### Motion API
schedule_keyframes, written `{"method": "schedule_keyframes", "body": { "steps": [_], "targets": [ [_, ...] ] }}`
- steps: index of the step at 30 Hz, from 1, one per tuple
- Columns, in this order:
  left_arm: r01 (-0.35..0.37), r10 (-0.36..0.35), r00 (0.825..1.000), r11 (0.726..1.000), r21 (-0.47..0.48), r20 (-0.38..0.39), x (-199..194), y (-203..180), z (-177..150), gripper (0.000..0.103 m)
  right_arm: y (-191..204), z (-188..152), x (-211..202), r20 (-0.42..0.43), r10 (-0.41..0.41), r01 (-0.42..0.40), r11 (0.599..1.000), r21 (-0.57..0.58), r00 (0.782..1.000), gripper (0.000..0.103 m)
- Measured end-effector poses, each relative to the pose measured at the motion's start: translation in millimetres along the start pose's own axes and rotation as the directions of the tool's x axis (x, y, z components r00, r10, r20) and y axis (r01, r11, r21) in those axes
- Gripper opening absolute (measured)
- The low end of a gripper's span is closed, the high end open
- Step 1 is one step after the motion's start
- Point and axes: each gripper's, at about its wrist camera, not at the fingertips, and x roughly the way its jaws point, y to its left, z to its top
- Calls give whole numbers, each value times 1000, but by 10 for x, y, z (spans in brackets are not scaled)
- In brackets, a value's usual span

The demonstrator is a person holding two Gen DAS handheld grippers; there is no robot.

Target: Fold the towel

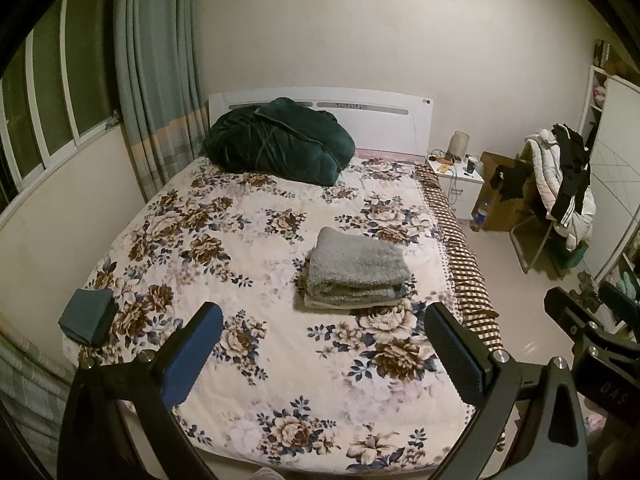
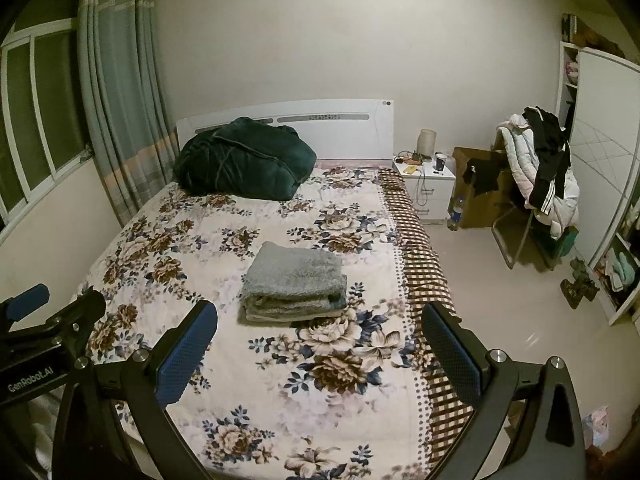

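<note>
Grey and fluffy, the towel, lying on the flowery bed at about 1 o'clock from the middle of the left view, and at about 12 o'clock, just above the middle, in the right view. Already folded into a thick, neat pad, several soft layers showing along the near edge, a paler layer at the bottom. Looks done, or nearly so, with maybe nothing left but a last tidy. Left gripper spread wide, nothing between its pads, held up and back near the foot of the bed, well apart from the towel. Right gripper the same: wide open, holding nothing, also back from the towel. Probably pulled away so as not to bump the neat stack. Big dark green blanket bunched at 11 o'clock by the headboard, out of the way. Small teal folded cloth at 9 o'clock near the bed's edge, far from the towel.
</note>
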Motion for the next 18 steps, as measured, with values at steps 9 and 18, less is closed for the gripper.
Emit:
{"method": "schedule_keyframes", "body": {
  "steps": [9, 18],
  "targets": [
    [1, -1, 1000, 1000, 3, -1, 3, 6, 1, 103, 10, -15, -8, 4, 1, -1, 1000, 0, 1000, 103],
    [0, 0, 1000, 1000, 0, 0, -6, -5, -2, 103, -8, -44, -31, 4, 2, -2, 1000, -5, 1000, 103]
  ]
}}
